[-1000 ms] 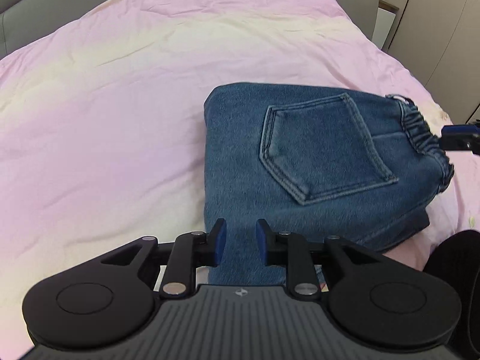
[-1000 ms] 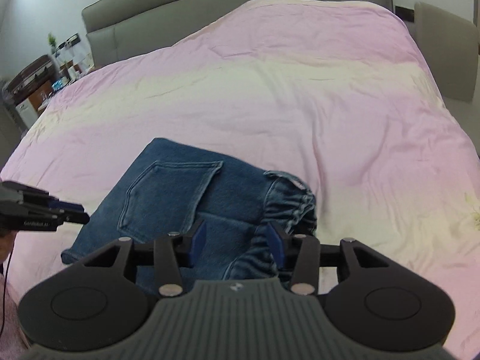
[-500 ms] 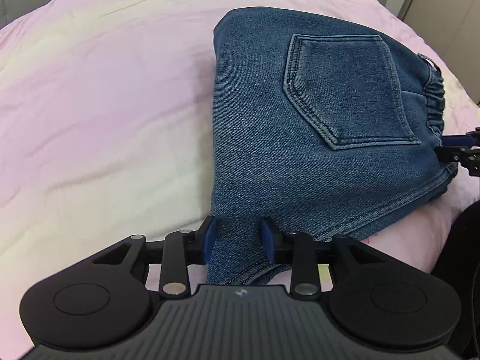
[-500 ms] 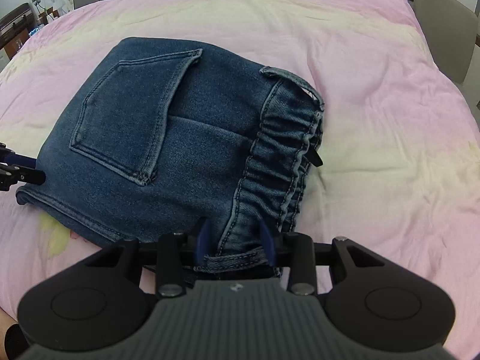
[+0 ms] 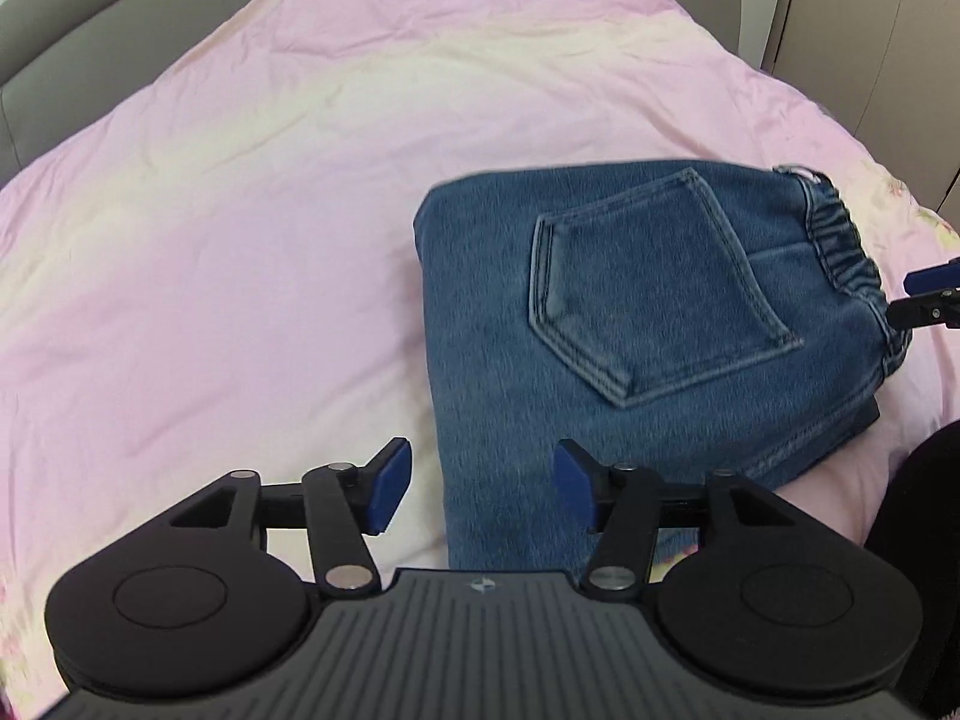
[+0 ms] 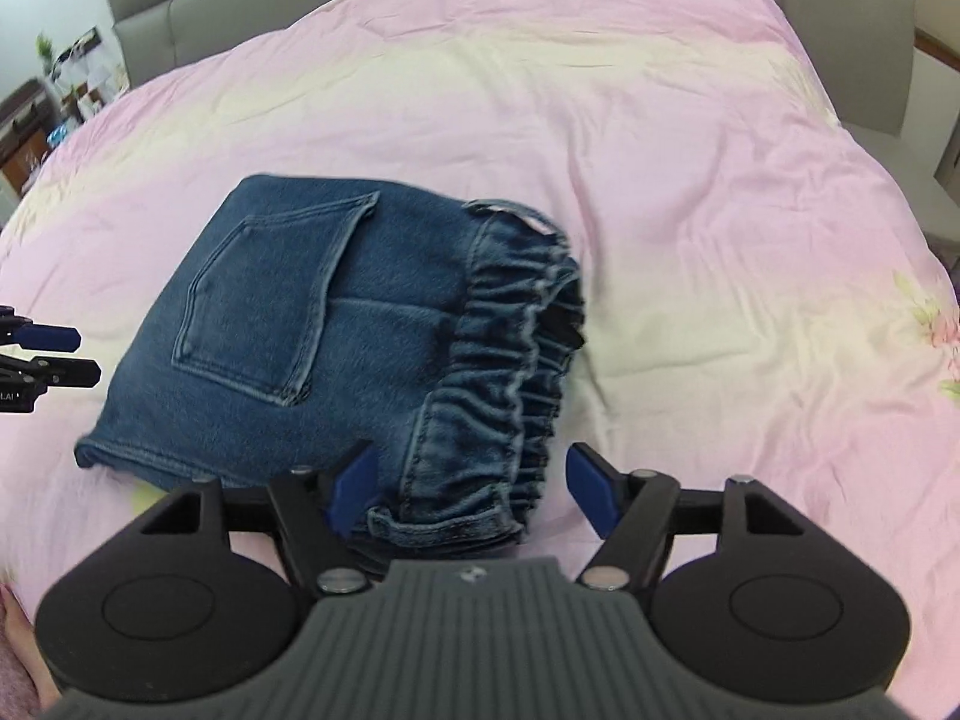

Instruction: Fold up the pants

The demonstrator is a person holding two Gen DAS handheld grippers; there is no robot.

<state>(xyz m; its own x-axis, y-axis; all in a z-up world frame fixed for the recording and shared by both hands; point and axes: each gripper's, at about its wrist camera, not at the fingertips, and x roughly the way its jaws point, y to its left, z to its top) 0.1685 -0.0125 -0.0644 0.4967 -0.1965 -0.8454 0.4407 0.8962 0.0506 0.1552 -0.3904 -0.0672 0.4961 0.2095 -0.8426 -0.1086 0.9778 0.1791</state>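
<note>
You are holding both grippers spread wide over the folded pants point(image 5: 630, 324) lying on the pink bedcover point(image 5: 240, 210).

Your left gripper point(image 5: 483, 489) is hanging with its blue pads point(image 5: 390, 483) well apart and gripping nothing; one finger is sitting over the bedcover, the other over the near denim edge, and whether they are touching the cloth I cannot tell. Your right gripper point(image 6: 474, 495) is likewise standing open, its pads straddling the elastic waistband point(image 6: 516, 372) corner without clamping it. The pants are resting as a compact folded bundle with the back pocket point(image 6: 276, 306) facing up, the gathered waistband toward your right side. A grey headboard point(image 6: 240, 6) is showing at the far end of the bed, and a grey chair point(image 6: 846, 30) is standing just beside it.
</note>
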